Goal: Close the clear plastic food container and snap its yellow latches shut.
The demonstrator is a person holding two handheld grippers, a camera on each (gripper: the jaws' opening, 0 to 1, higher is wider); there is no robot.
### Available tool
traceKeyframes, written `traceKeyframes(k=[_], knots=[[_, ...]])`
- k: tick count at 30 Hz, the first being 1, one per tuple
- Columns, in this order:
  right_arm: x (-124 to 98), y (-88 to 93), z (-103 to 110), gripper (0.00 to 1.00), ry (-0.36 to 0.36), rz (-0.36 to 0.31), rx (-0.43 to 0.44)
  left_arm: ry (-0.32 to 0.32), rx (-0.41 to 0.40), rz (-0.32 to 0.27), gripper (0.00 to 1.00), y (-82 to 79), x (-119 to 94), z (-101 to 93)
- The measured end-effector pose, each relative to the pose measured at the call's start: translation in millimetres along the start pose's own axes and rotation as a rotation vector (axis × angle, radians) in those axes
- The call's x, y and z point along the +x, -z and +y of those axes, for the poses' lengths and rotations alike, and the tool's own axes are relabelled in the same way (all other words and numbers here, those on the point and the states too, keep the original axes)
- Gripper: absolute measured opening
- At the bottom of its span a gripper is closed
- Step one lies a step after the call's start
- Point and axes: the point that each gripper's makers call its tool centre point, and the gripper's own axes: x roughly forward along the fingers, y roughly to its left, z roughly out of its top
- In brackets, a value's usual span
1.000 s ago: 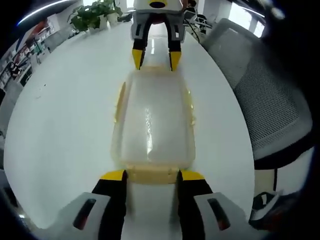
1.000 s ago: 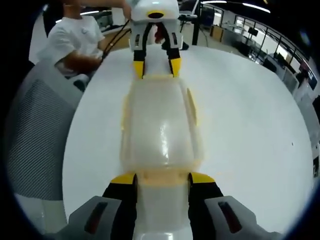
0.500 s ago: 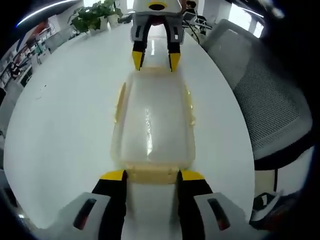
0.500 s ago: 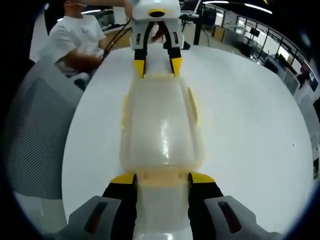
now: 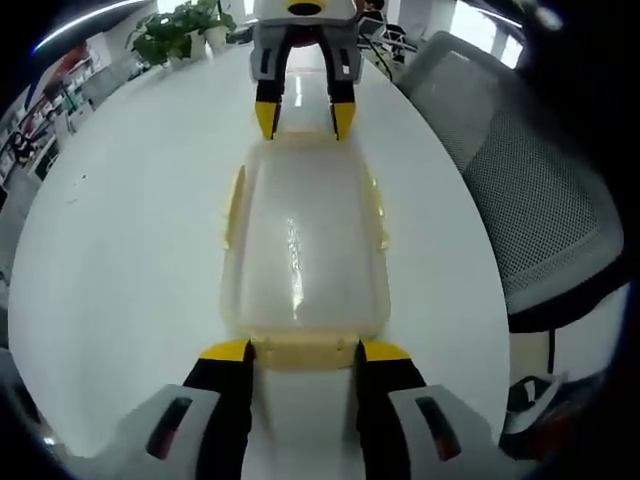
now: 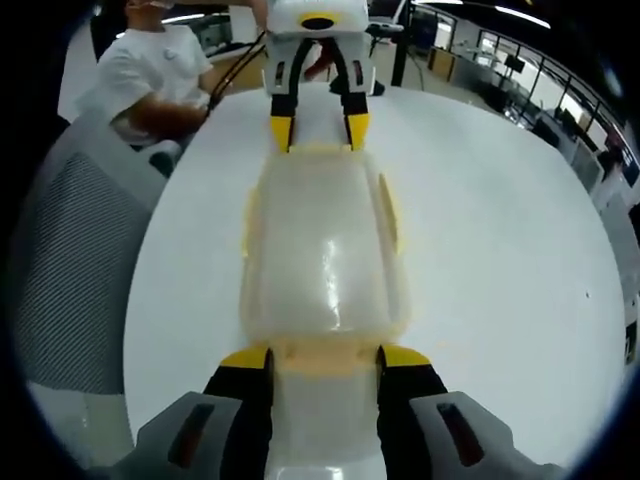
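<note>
In the left gripper view, a wide white table runs back toward potted plants, and a grey mesh chair stands at its right edge. The clear container lies lengthwise on the table with its lid down. The left gripper has its yellow-tipped jaws spread to either side of the near end latch, released and gripping nothing. At the far end the right gripper faces it, jaws parted beside the far latch. Yellow side latches stick out along the long edges and look not yet pressed flat, though haze makes this uncertain.

In the right gripper view, the same table shows, with the mesh chair at the left and a seated person in a white shirt beyond. The container lies between the grippers. The right gripper stands open around its near latch; the left gripper stands open at the far one.

The container looks light, thin-walled and slick, likely to slide, so it seems best braced at one end while each stiff latch is pressed.
</note>
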Motion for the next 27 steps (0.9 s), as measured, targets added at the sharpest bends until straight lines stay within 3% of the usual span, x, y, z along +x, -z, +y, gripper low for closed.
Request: traceKeyframes(k=[6,13,19,27], knots=[[0.1,0.1,0.2,0.4,-0.003,0.006,-0.004,0.0,0.005,-0.007,0.4,0.0,-0.1,-0.1],[-0.5,0.6,-0.5,0.4,-0.001,0.002,0.006,-0.003,-0.005,0.035,0.4,-1.2,0.6,0.0],[-2.0,0.4,0.1,0.39,-0.004,-0.006,0.011,-0.003,-0.002,-0.02,0.39,0.2,-1.7,0.1],[-3.6,0.8,4.5,0.39,-0.014,-0.005,0.006,-0.018,0.005,0.008,0.39,-2.4,-1.6,-6.1]])
